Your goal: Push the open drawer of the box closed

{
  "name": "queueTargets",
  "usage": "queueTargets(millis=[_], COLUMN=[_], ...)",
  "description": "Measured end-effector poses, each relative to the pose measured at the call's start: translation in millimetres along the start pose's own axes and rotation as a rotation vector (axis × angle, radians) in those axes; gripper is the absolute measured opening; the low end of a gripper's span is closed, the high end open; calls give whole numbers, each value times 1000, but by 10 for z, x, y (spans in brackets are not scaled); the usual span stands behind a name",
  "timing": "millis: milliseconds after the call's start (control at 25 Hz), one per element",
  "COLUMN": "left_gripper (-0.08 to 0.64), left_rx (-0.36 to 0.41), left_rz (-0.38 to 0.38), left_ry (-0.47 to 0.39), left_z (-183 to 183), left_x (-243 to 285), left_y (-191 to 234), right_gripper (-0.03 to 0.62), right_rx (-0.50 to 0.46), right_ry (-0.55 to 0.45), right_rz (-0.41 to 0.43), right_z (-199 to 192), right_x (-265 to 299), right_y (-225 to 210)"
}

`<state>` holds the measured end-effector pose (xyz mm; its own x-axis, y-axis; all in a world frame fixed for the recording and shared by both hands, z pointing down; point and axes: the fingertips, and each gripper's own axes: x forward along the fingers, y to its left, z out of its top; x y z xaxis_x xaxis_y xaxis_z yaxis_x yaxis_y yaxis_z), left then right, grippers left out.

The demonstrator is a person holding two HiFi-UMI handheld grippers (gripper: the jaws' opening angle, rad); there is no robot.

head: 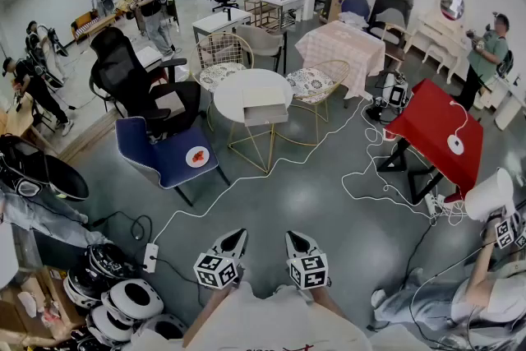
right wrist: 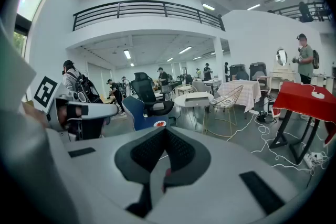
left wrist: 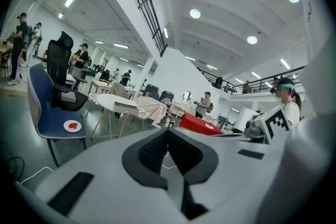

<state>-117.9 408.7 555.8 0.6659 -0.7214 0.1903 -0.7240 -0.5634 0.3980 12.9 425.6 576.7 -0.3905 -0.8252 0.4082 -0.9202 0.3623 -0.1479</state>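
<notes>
Holding both grippers low and close to the body, side by side, noses pointing forward. Left gripper (head: 233,237) and right gripper (head: 297,239) are both sitting clenched, with nothing between the pads. The box (head: 265,106) is resting well apart from them, at the near edge of the round table's (head: 233,89) tabletop. The drawer is too small to judge. Only the head view is showing the floor cables (head: 246,181). Only the right gripper view is showing the balcony railing (right wrist: 147,8).
</notes>
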Motion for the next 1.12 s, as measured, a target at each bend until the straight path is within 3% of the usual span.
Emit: queueTargets(millis=[640,1120], left_gripper=[12,12], left_rx=[13,17], left_rz=[4,8], left_ry=[0,25], left_z=[-72,-283], left_x=[112,330], left_y=[-214,-602], right_gripper=[15,15], right_rx=[18,12], right_ry=[-22,7], right_rz=[28,45], right_z=[-30,-318], right_x=[-165,-481], right_y=[-150,-460])
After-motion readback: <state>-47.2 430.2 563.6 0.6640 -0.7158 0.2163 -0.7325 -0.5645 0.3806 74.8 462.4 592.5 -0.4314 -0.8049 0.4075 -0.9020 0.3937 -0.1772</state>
